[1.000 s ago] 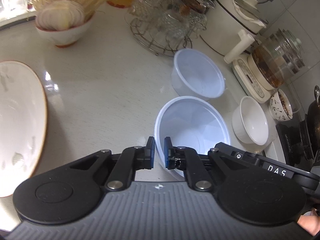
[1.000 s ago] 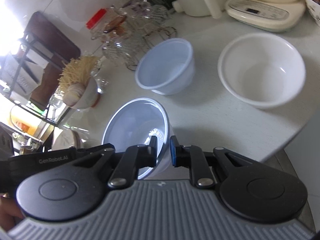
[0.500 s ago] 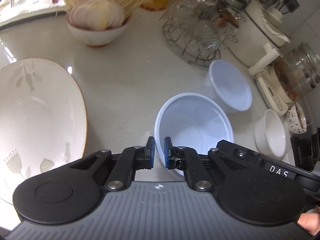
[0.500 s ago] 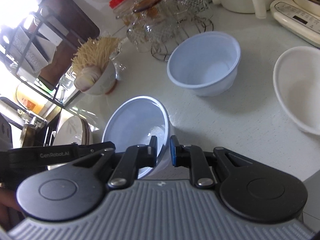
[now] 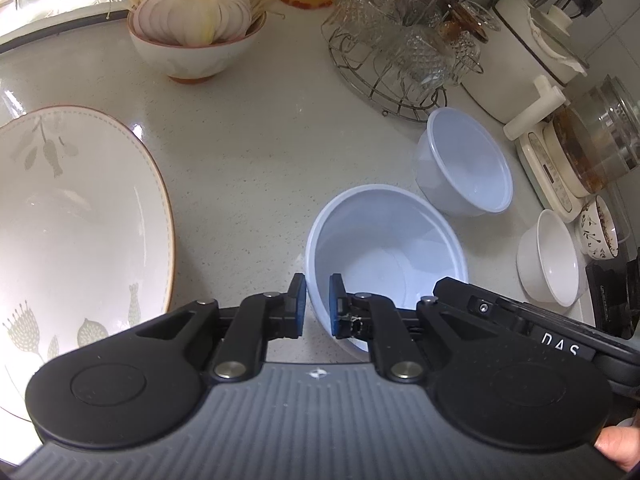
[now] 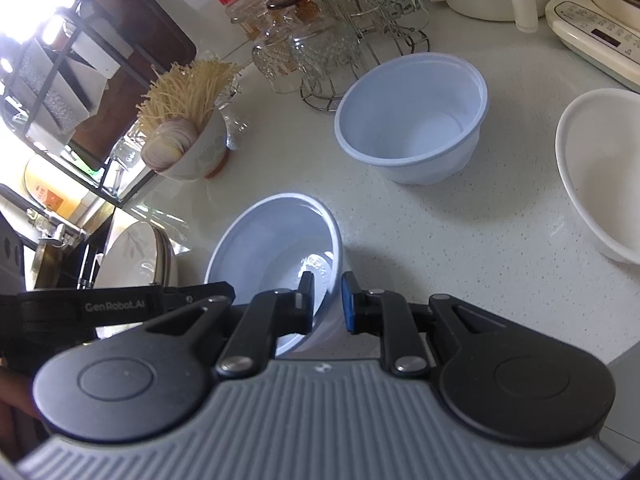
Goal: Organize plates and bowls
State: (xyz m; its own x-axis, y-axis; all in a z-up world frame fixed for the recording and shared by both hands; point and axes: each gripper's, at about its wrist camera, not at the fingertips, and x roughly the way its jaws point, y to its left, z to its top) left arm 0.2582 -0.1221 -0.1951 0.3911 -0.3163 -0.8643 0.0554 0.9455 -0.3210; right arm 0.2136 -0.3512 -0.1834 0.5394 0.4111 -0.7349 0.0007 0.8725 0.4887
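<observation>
Both your left gripper [image 5: 317, 306] and right gripper [image 6: 327, 302] pinch the pale blue plastic bowl [image 5: 386, 240] by opposite rims, the right jaws now opening slightly, and since a second ago you brought it nearer the large patterned ceramic plate [image 5: 80, 216] on the bench [image 5: 248, 128].

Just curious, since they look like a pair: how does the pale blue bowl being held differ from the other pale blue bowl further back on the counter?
The held bowl is gripped at its rim by both hand-held grippers; the free bowl stands alone. The held bowl sits nearer the big leaf-patterned plate; the free bowl sits beside the glass rack. The held bowl looks tilted in the right view; the free one stands upright. Both are plain, pale blue and empty.
</observation>
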